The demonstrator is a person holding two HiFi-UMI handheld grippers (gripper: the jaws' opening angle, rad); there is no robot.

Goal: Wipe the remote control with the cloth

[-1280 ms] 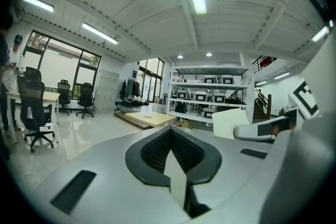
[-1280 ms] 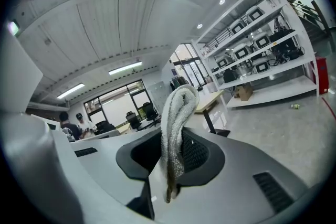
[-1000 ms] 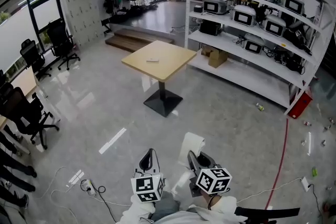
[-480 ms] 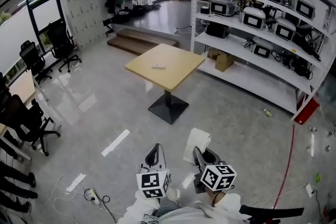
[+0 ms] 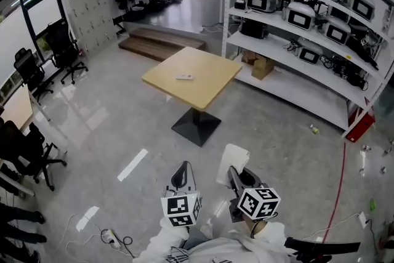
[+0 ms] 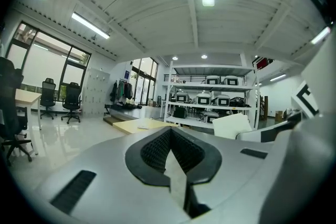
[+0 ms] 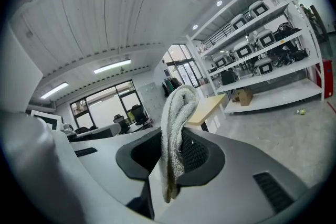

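The right tool (image 5: 237,175) is clamped on a white, nubbly terry cloth (image 7: 177,107); the cloth is pinched folded, with a thick loop standing up and ahead of the jaws, probably so that a soft pad meets the surface first when wiping; the left tool (image 6: 170,145) is closed with nothing between its ribbed black pads, probably kept free to steady whatever is wiped; both tools point forward at the square light-wood bench on a black pedestal (image 5: 212,80), which stands well ahead of them; the small pale flat remote control (image 5: 184,77) lies on the benchtop, well apart from either tool, so the wiping looks not yet begun.

The remote is too small to show its buttons or which face is up; in the left gripper view it is only a pale sliver just above the jaws, and in the right gripper view the cloth hides the part of the bench where it should lie; how deep the cloth sits between the right pads cannot be told; the hands are covered by the marker cubes.
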